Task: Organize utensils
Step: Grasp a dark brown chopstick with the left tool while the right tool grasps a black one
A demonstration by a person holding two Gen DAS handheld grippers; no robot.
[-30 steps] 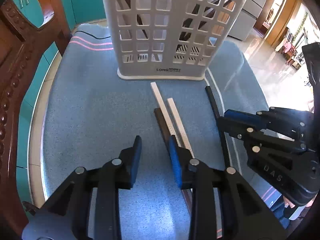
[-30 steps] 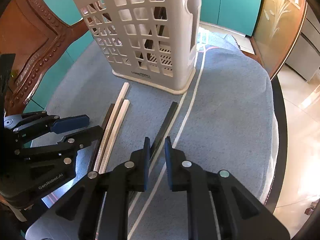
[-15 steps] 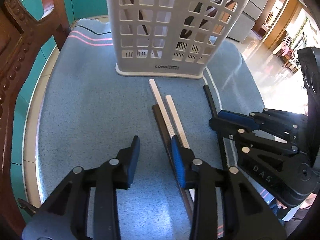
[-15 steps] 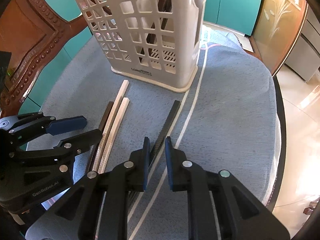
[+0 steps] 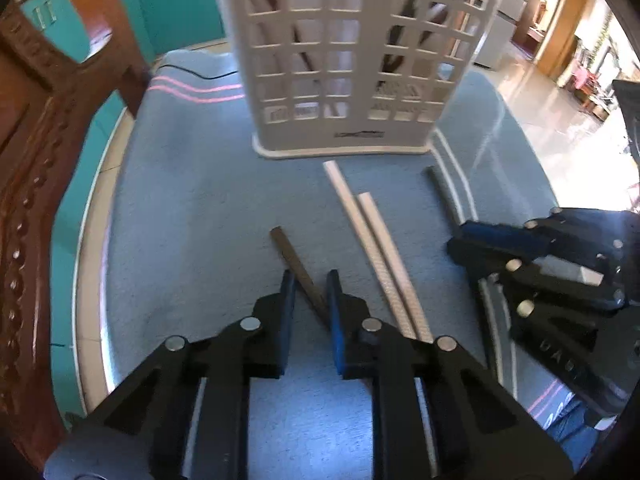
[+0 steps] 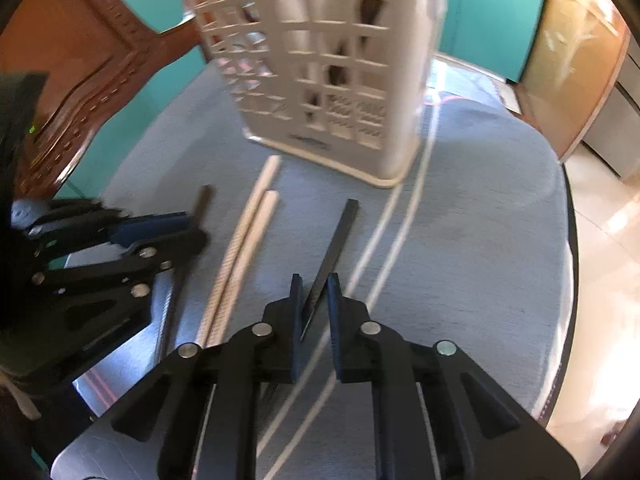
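On the blue-covered counter (image 5: 192, 208), in front of the white lattice utensil basket (image 5: 360, 60), lie four chopsticks. The left claw (image 5: 311, 292) has just been closing and now pinches the brown chopstick (image 5: 294, 258). The right claw (image 6: 313, 296) stands narrow on the black chopstick (image 6: 336, 240), which looks slightly raised at its far end. Two white chopsticks (image 5: 372, 236) rest side by side between them, untouched.

To do this step well, I judge each stick should be lifted with a firm grip, then turned upright and lowered into the basket from above — a thin stick can pivot easily between the pads, so a slow lift is safer.

Both views are blurred. The near ends of the held sticks are hidden behind the claws, and the basket's top is cut off, so its compartments and what stands inside are hard to tell.
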